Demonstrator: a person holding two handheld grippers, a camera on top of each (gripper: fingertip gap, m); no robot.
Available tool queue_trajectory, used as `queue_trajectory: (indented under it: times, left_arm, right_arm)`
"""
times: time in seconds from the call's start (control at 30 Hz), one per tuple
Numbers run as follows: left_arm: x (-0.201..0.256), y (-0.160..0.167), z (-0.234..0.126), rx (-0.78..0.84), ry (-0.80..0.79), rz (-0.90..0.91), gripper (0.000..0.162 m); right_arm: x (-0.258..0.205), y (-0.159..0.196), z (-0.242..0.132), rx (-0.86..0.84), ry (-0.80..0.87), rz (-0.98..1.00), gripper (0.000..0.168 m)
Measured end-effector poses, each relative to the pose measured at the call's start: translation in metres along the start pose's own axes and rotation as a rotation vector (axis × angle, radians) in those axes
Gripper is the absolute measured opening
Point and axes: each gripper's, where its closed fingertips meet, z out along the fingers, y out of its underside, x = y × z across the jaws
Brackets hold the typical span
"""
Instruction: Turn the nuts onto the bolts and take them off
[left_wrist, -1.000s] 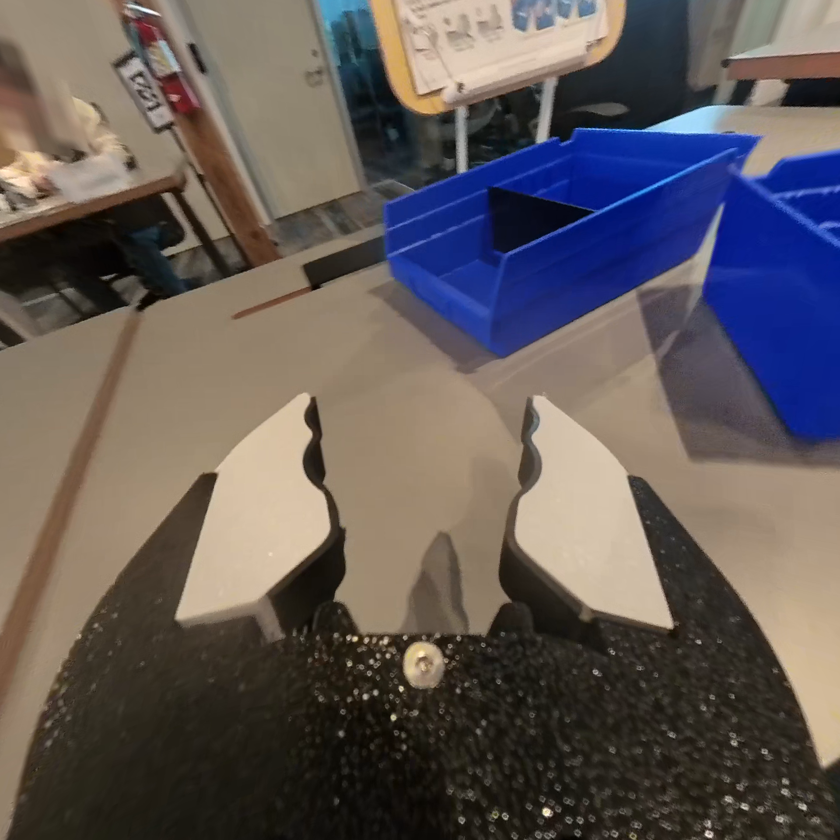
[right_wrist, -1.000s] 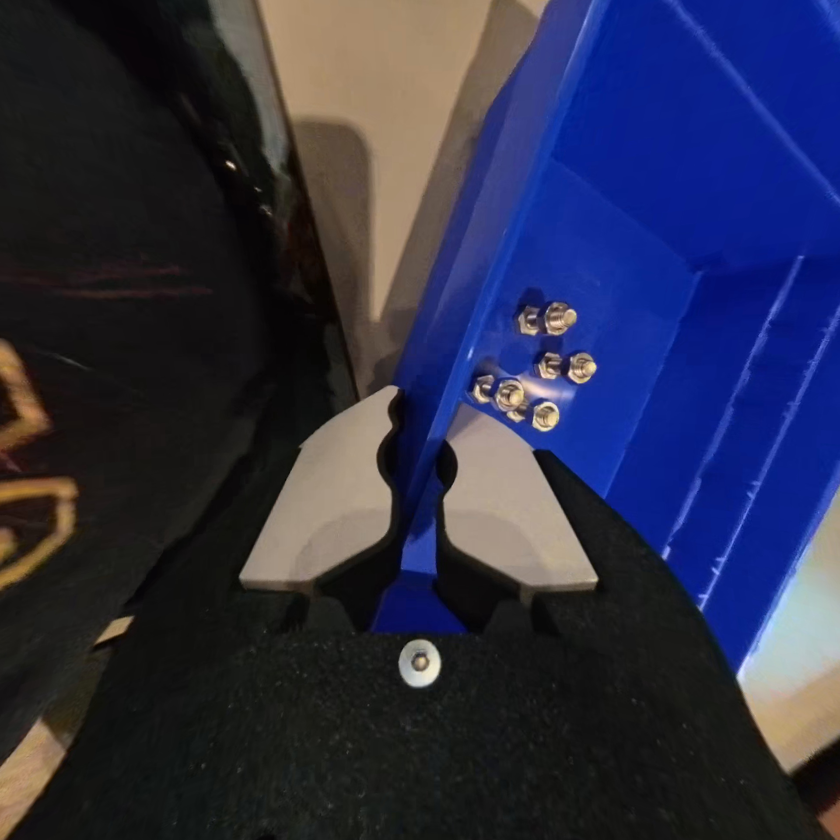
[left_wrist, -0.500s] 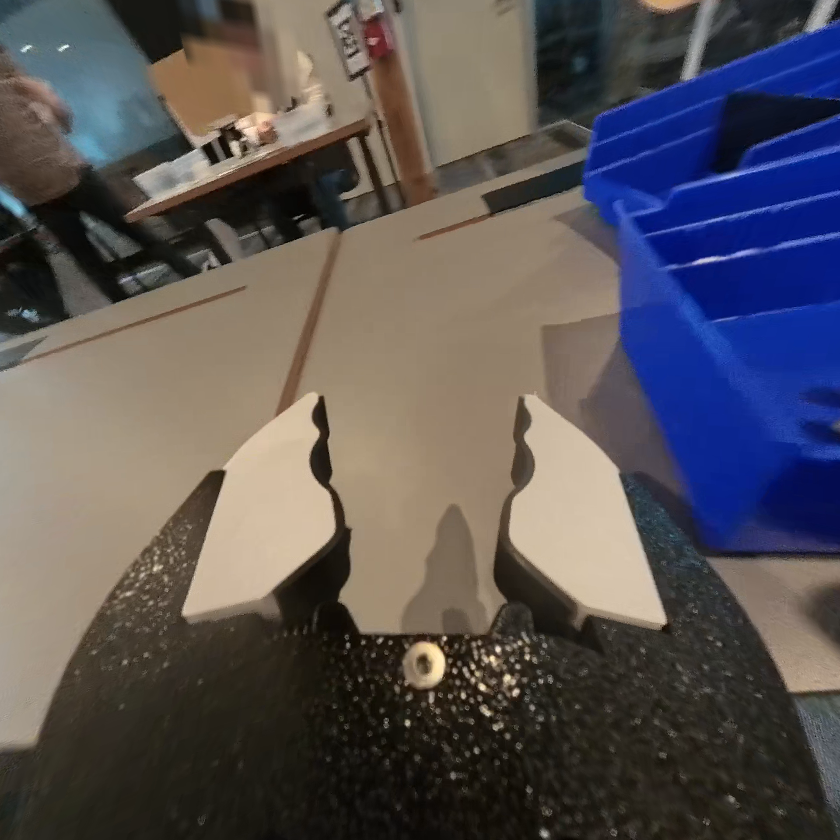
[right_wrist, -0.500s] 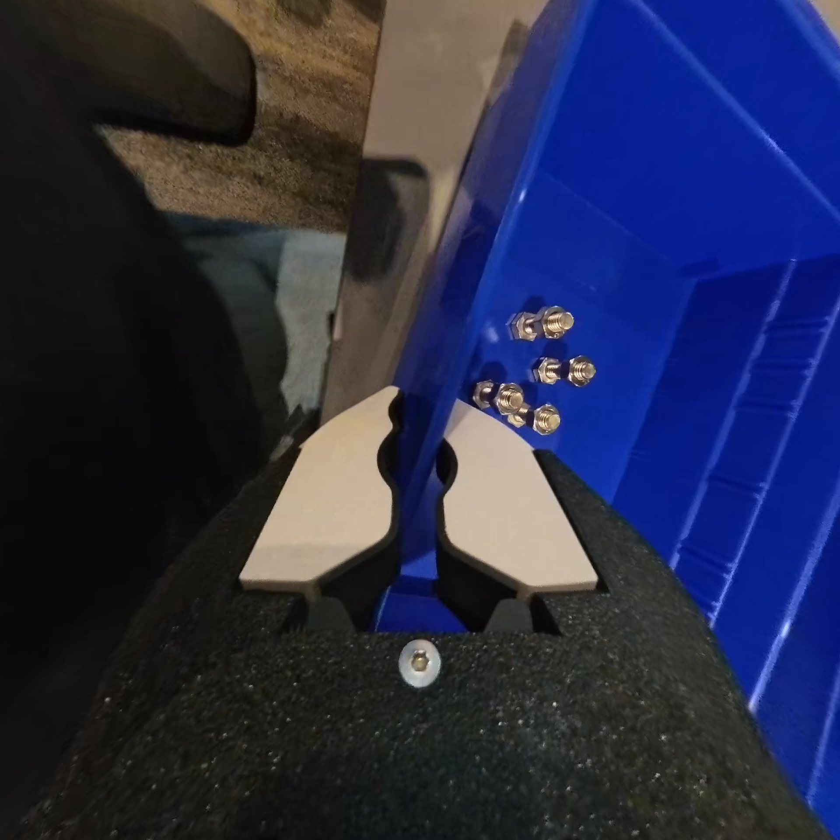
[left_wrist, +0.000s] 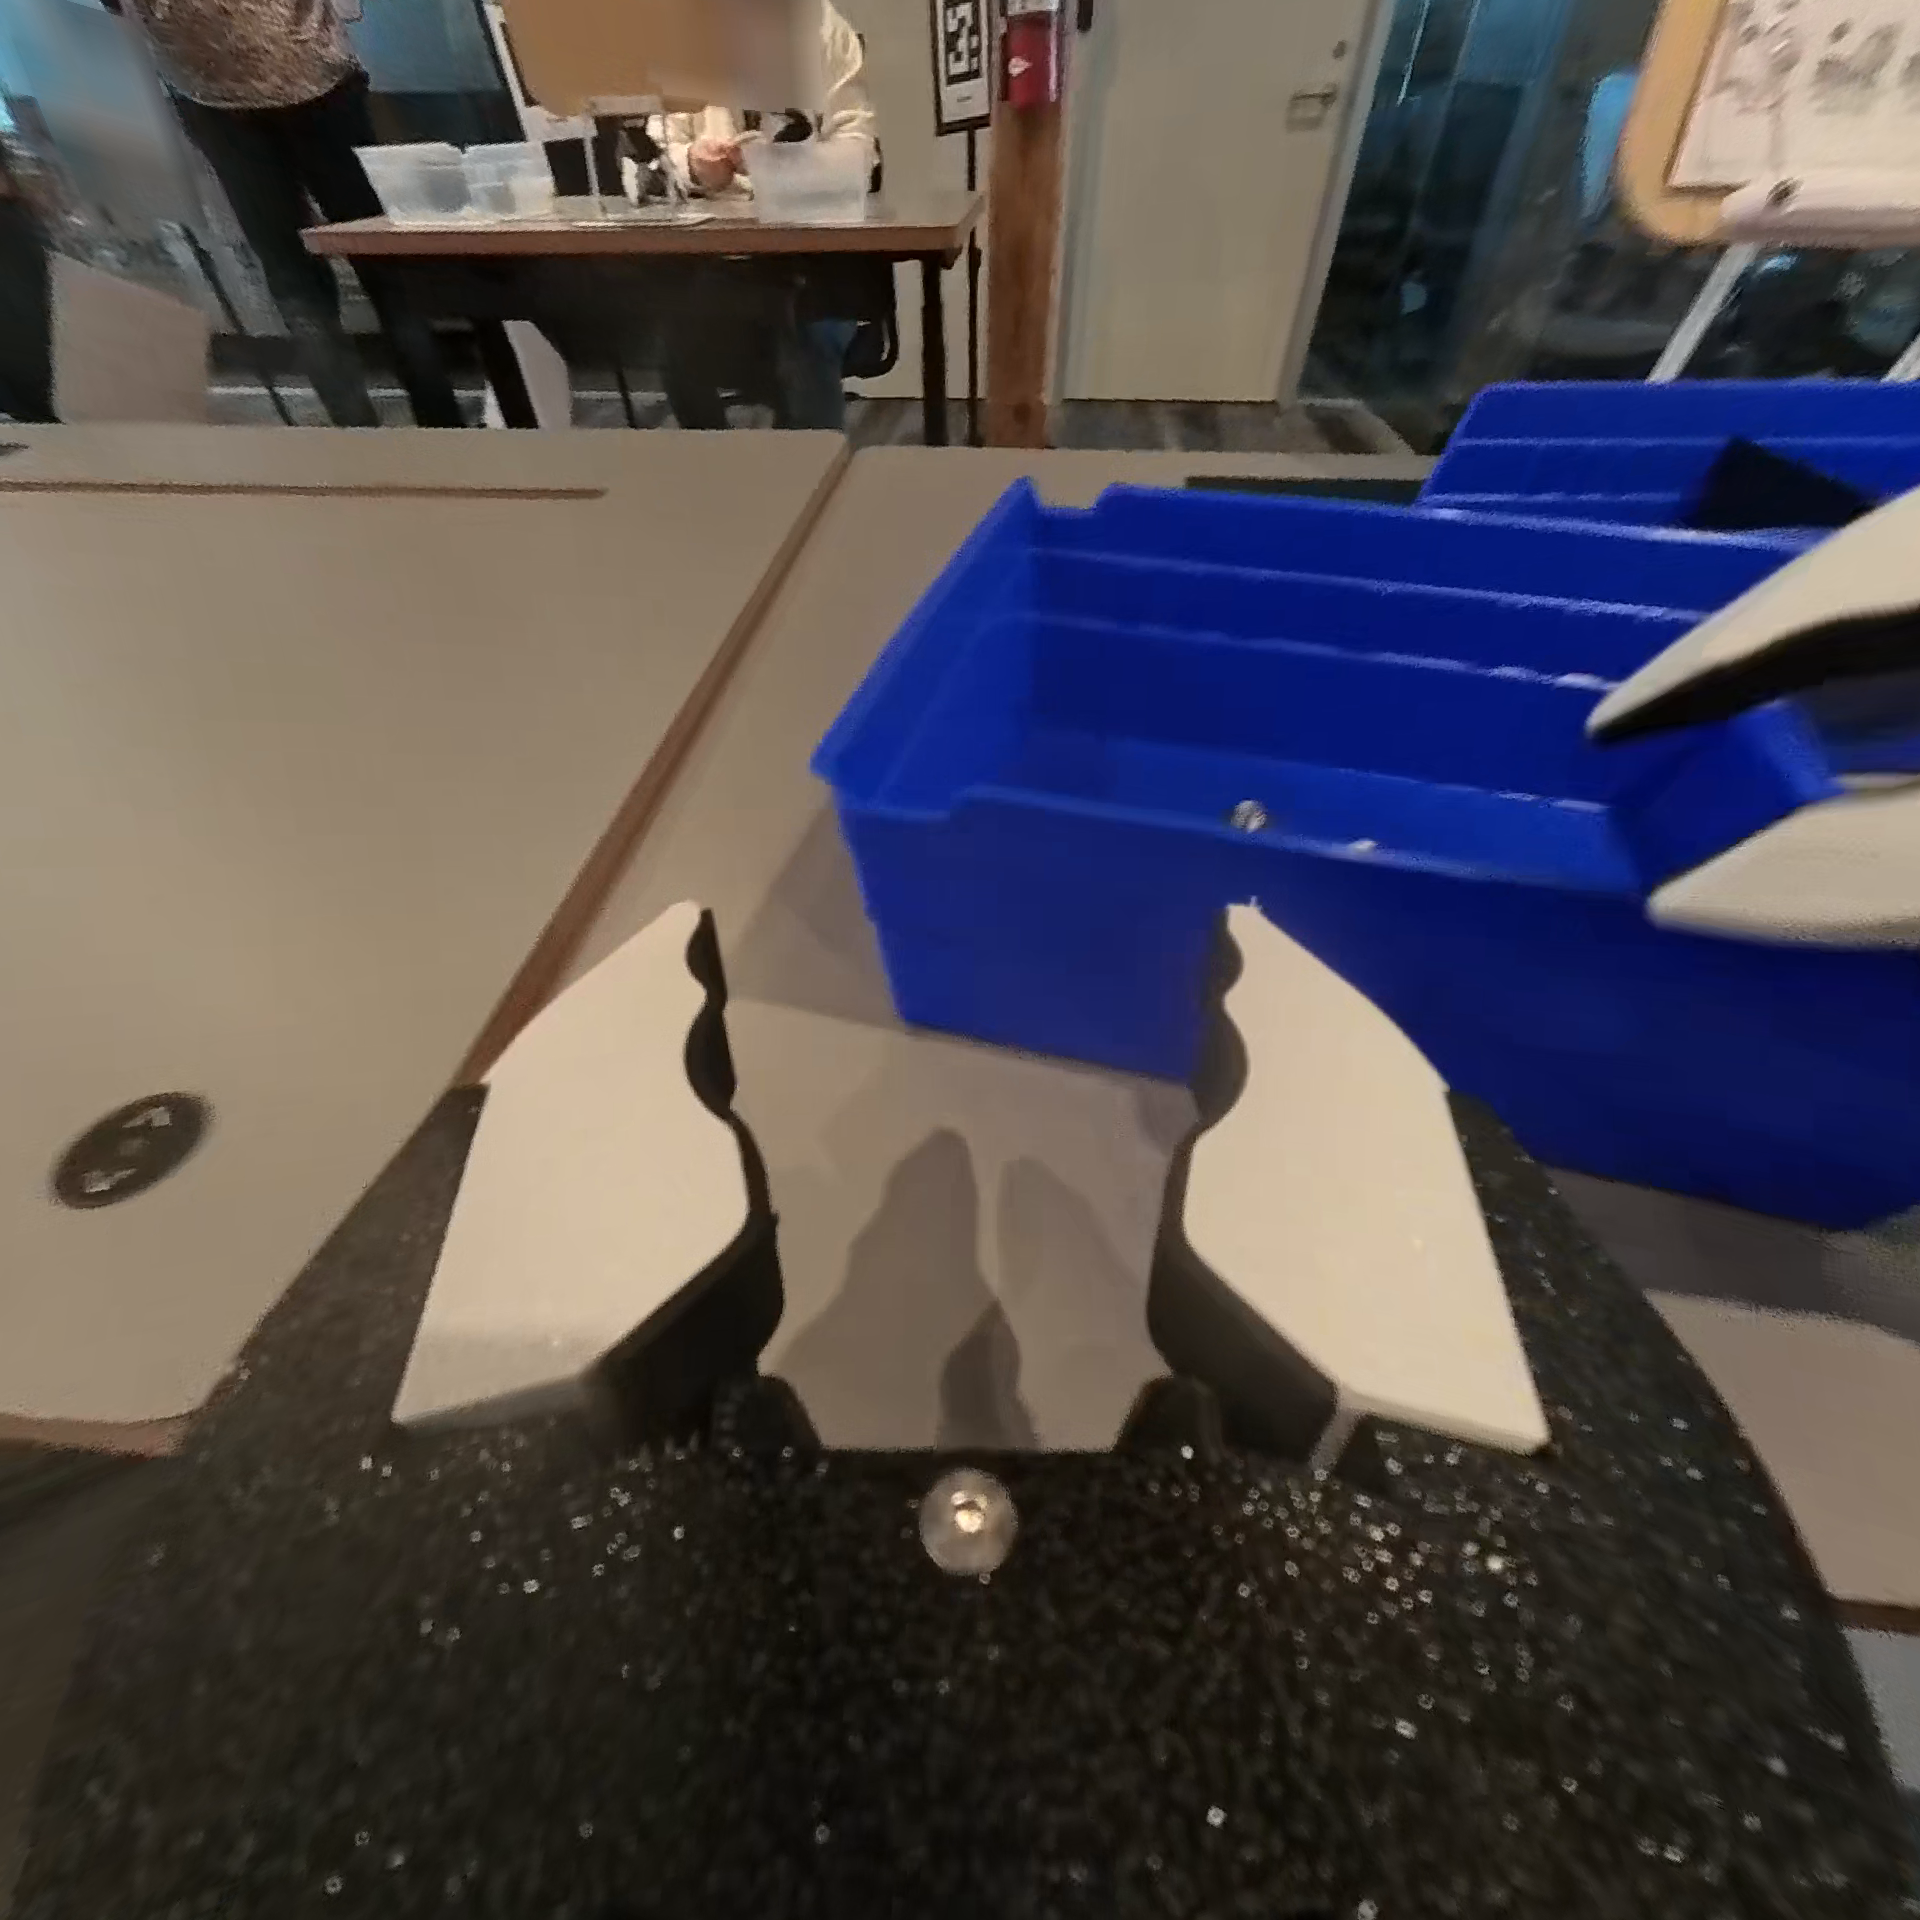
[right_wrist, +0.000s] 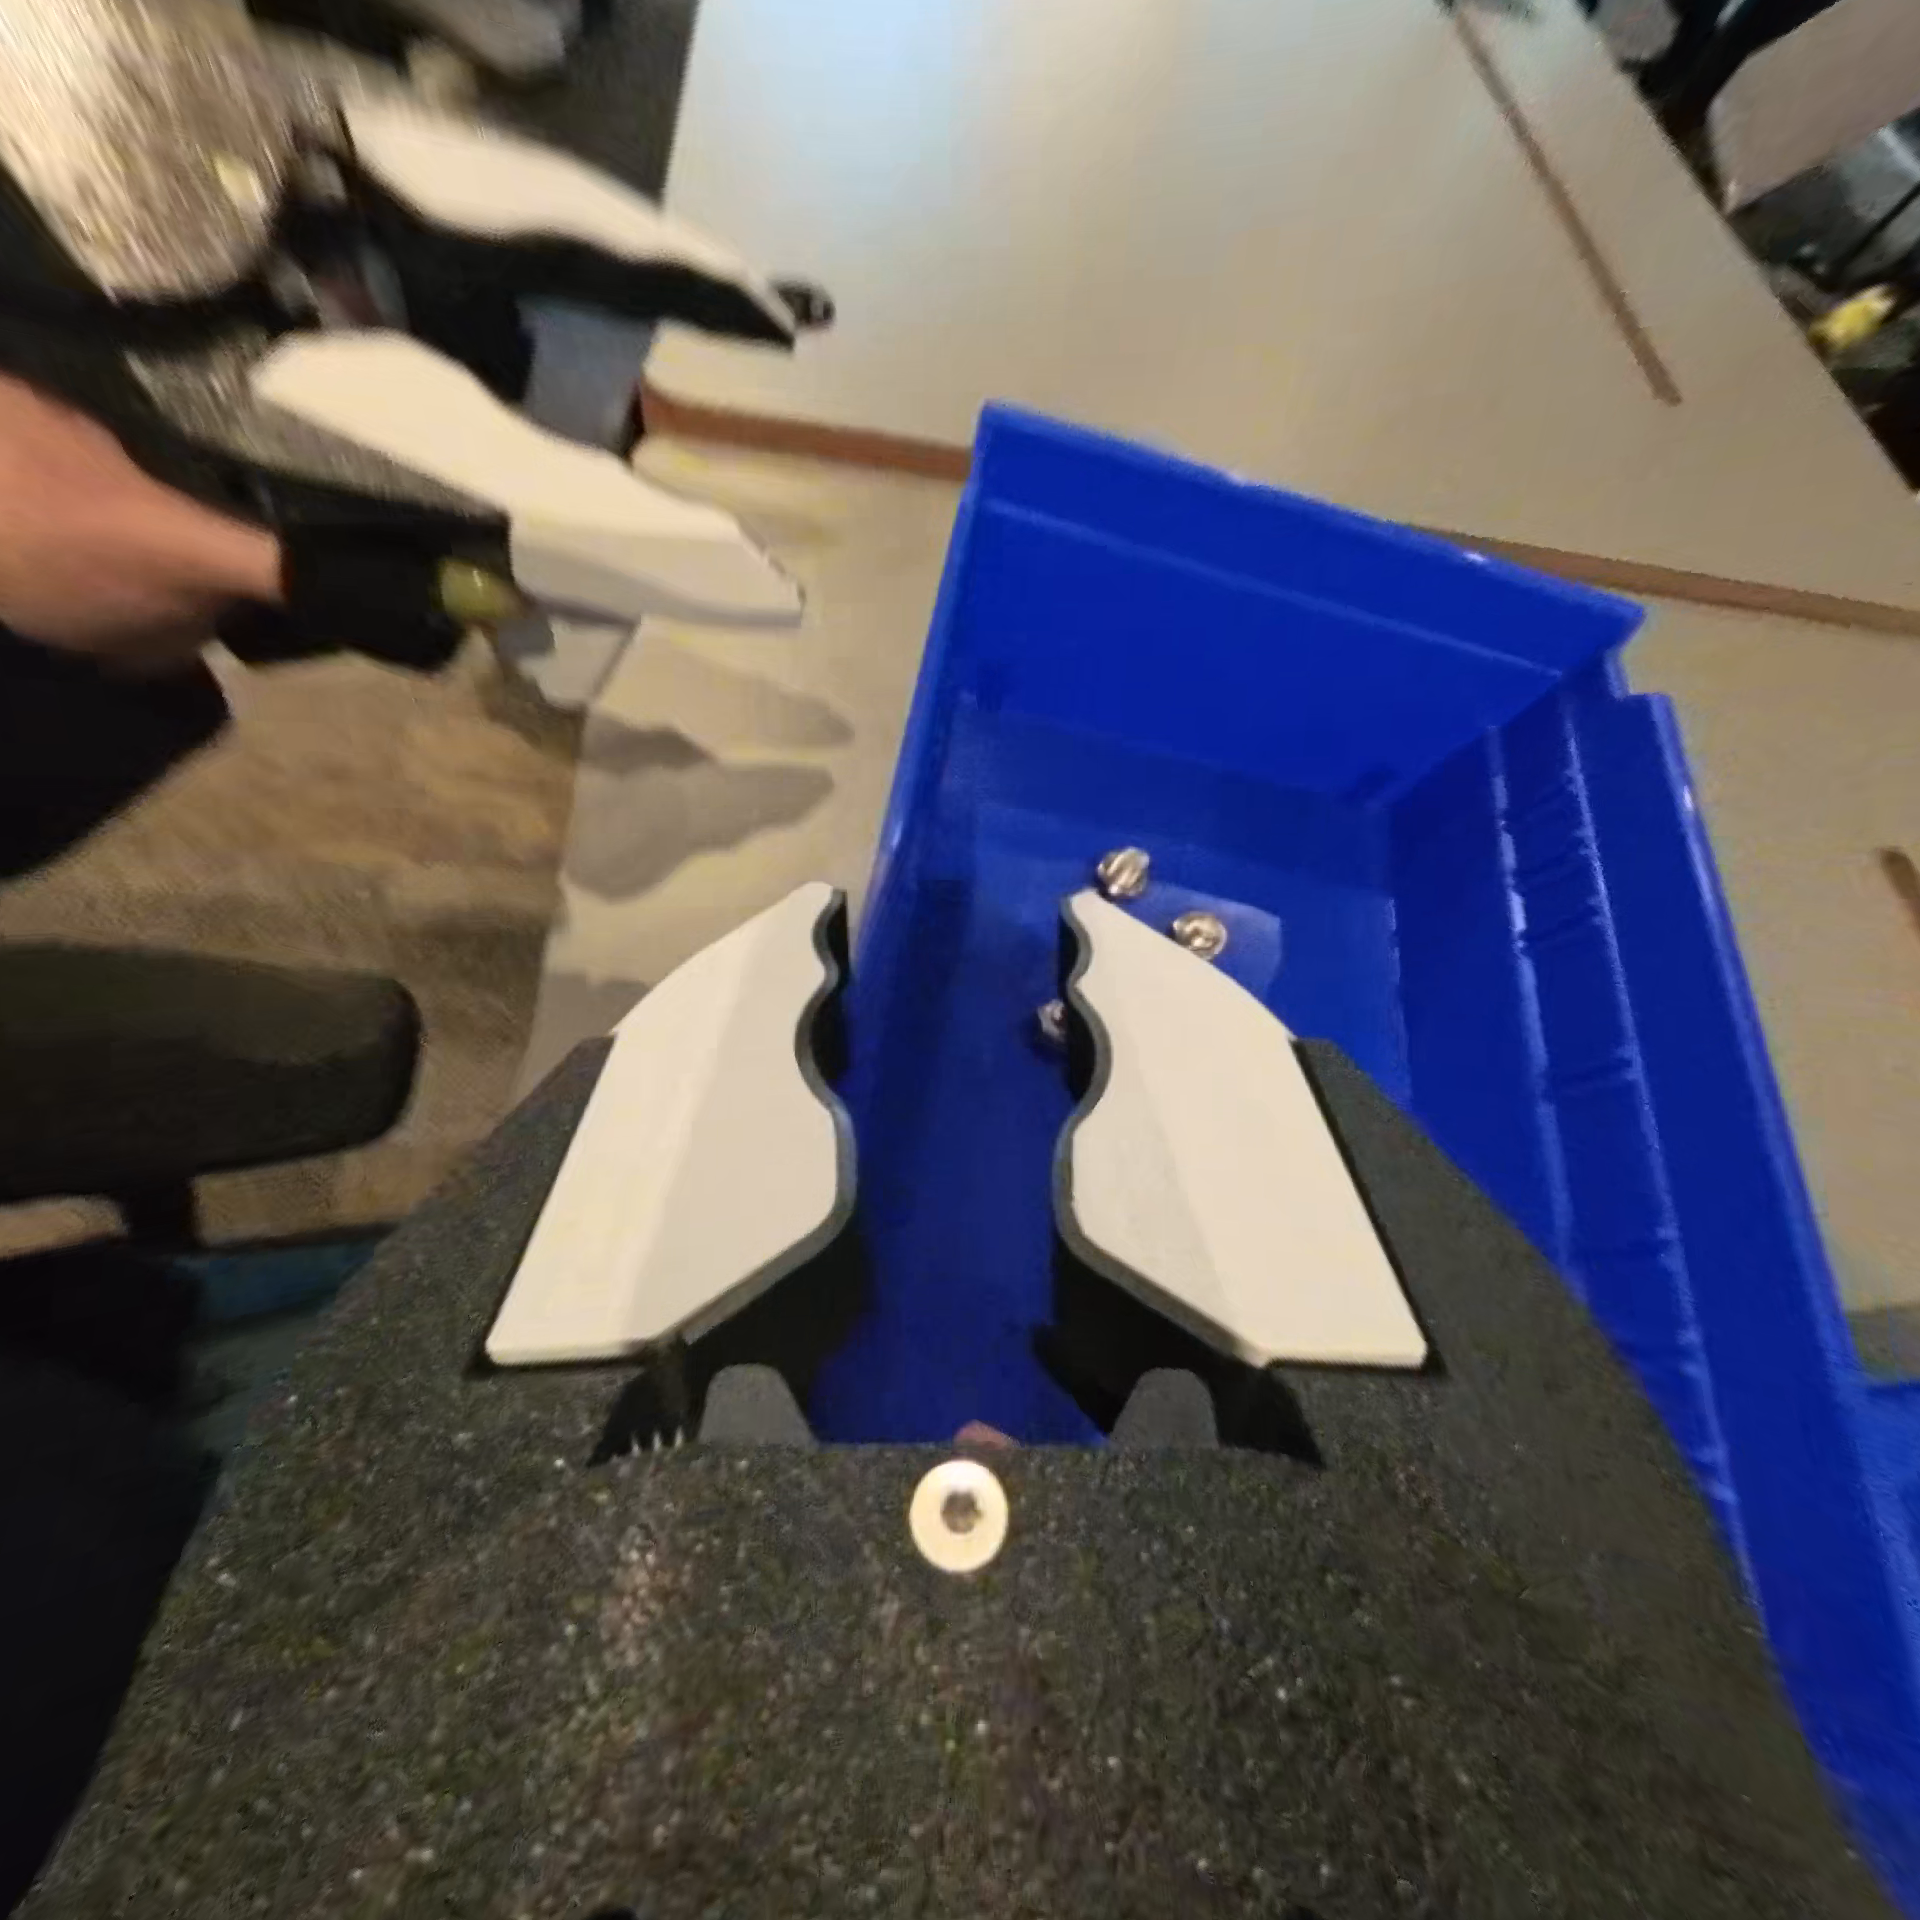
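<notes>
1. The right gripper (right_wrist: 951, 914) has its fingers (right_wrist: 696, 1132) spread moderately and empty, straddling the near wall of a blue bin (right_wrist: 1226, 613).
2. Just beyond its right fingertip, several nutted bolts (right_wrist: 1195, 932) lie on the bin floor.
3. The left gripper (left_wrist: 971, 914) hovers with fingers (left_wrist: 592, 1174) wide apart and empty over the grey surface (left_wrist: 312, 727), just beside the bin.
4. A second blue bin (left_wrist: 1662, 457) stands behind the first.

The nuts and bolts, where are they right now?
In the right wrist view the nuts and bolts lie on the floor of the blue bin, just past the right tongs, which are open.
</notes>
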Motion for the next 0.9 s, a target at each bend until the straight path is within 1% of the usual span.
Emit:
queue_trajectory:
  times: [0.17,0.3,0.4,0.47,0.57,0.67,0.77,0.9]
  left_arm:
    - [0.037,-0.007,0.004,-0.012,0.052,-0.003,0.103]
    - [0.065,-0.005,0.004,-0.036,0.062,0.024,0.111]
    - [0.089,-0.001,0.003,-0.071,0.1,0.006,0.111]
    - [0.107,0.009,0.0,-0.137,0.155,-0.023,0.101]
    - [0.125,0.016,-0.006,-0.15,0.179,-0.078,0.099]
    - [0.136,0.014,-0.007,-0.1,0.137,-0.08,0.111]
    - [0.144,0.004,-0.002,-0.044,0.107,-0.058,0.118]
    - [0.133,-0.016,0.007,0.006,0.007,0.0,0.124]
  right_arm:
    - [0.049,0.001,-0.063,0.179,0.13,0.103,0.031]
    - [0.097,0.028,-0.105,0.212,0.256,0.176,0.031]
    - [0.115,0.06,-0.116,0.175,0.254,0.229,0.031]
    - [0.116,0.073,-0.122,0.201,0.229,0.261,0.031]
    - [0.117,0.095,-0.125,0.19,0.226,0.258,0.03]
    - [0.121,0.115,-0.122,0.167,0.255,0.213,0.031]
    - [0.116,0.123,-0.126,0.21,0.246,0.157,0.03]
    - [0.113,0.144,-0.14,0.241,0.311,0.022,0.024]
